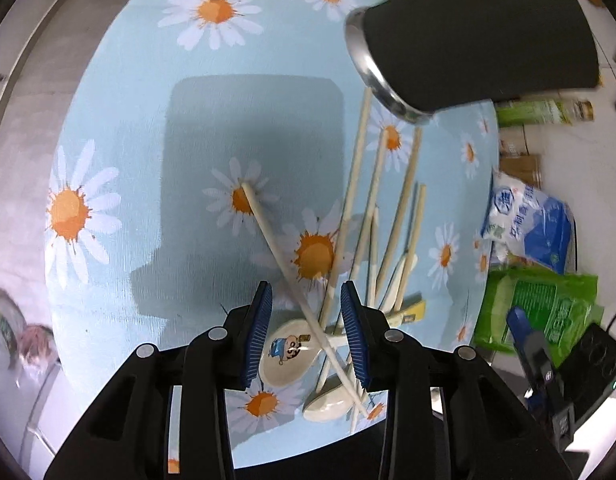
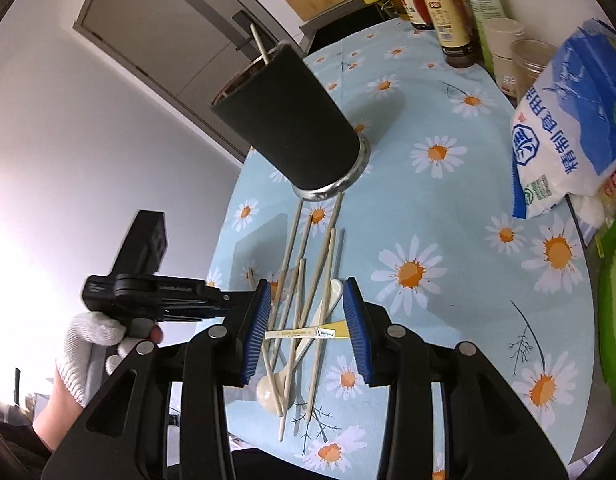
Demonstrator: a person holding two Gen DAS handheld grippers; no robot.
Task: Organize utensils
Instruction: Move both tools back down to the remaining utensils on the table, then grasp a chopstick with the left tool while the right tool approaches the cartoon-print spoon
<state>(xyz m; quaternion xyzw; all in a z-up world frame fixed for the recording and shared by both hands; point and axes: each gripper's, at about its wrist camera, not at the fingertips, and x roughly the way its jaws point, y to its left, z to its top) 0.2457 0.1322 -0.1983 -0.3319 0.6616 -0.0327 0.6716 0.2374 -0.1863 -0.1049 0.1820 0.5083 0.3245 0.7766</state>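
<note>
The left wrist view alone shows the white ceramic spoon with a cartoon figure in its bowl (image 1: 286, 354), lying between the blue pads of the left gripper (image 1: 306, 334), whose fingers stand apart and press on nothing. The right wrist view alone shows a white-gloved hand (image 2: 90, 344) holding that left gripper, and one pale stick (image 2: 259, 45) standing in the tall black cup with a steel base rim (image 2: 292, 128).

The right gripper (image 2: 308, 330) also has its fingers apart, hanging over the pile without clamping anything.

On the light blue daisy-print tablecloth (image 2: 447, 240) lie about seven pale wooden chopsticks (image 2: 319, 264), crossed in a loose heap below the cup, with at least three white spoons and one yellow-ended paper chopstick sleeve (image 2: 308, 332) among them.
</note>
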